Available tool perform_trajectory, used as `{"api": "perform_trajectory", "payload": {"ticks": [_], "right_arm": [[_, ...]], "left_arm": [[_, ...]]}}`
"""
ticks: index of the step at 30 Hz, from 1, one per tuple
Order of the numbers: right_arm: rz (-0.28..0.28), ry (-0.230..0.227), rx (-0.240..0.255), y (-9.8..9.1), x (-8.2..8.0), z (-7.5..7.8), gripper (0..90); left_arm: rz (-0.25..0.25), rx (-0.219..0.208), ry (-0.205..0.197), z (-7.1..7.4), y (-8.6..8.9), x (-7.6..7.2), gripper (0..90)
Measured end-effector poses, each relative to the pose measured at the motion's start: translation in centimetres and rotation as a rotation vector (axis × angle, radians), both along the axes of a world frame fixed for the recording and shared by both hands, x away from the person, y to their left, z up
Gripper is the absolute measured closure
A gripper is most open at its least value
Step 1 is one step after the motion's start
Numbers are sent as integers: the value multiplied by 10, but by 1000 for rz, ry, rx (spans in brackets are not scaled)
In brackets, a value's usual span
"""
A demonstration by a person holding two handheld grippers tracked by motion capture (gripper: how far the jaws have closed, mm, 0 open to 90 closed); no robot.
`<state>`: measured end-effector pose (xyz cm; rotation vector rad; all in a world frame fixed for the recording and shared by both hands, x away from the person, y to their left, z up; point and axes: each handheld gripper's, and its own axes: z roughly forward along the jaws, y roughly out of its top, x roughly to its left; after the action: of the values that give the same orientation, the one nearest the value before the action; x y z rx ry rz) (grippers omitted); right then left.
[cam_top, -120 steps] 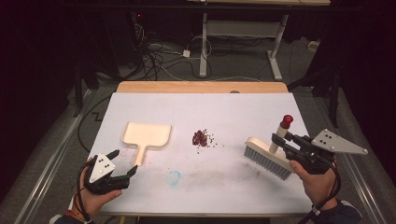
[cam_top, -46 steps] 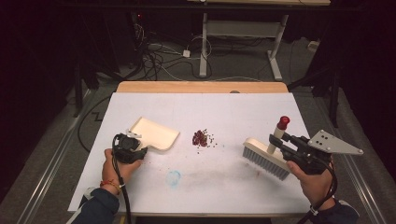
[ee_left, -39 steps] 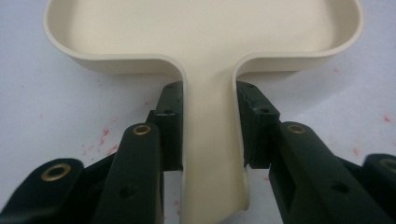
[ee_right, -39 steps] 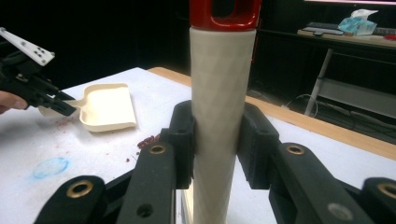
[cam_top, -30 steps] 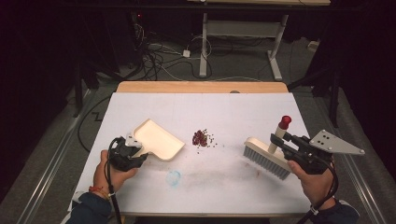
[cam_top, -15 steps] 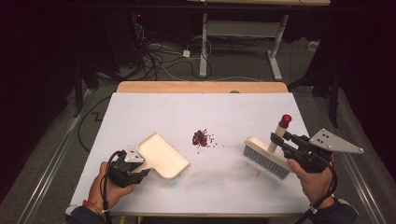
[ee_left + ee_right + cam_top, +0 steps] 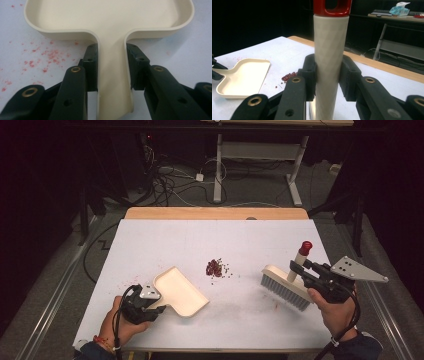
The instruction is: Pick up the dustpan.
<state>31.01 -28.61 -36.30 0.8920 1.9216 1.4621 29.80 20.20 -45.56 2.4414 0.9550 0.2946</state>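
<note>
- Your left gripper (image 7: pixel 150 306) has carried the dustpan (image 7: pixel 180 291) toward you, its mouth now swung to face 2 o'clock.
- Its fingers clamp the handle; the red crumbs (image 7: pixel 216 268) lie at the pan's 2 o'clock.
- Your right gripper (image 7: pixel 304 271) clamps the brush (image 7: pixel 286 286), crumbs at its 10 o'clock: sweeping looks next.

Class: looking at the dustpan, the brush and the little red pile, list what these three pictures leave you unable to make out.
- Brush bristles: right gripper view, hidden behind the handle and the jaws of the right gripper.
- Dustpan front lip: left gripper view, cut off by the top edge.
- Red pile: high view, too small to tell what the bits are.
- Left gripper jaws: high view, hidden under its own body.
</note>
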Motion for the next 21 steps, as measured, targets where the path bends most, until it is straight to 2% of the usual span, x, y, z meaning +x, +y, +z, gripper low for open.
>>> {"api": "perform_trajectory", "payload": {"ticks": [4,12,21], "right_arm": [[5,-3,-10,1,-1,0,696],[1,2,-1,2,2,-1,696],[9,-1,-9,5,2,-1,696]], "left_arm": [[-9,-4,7,0,-2,1,643],[-6,-20,17,-2,-1,0,642],[-7,-13,18,-2,-2,0,642]]}}
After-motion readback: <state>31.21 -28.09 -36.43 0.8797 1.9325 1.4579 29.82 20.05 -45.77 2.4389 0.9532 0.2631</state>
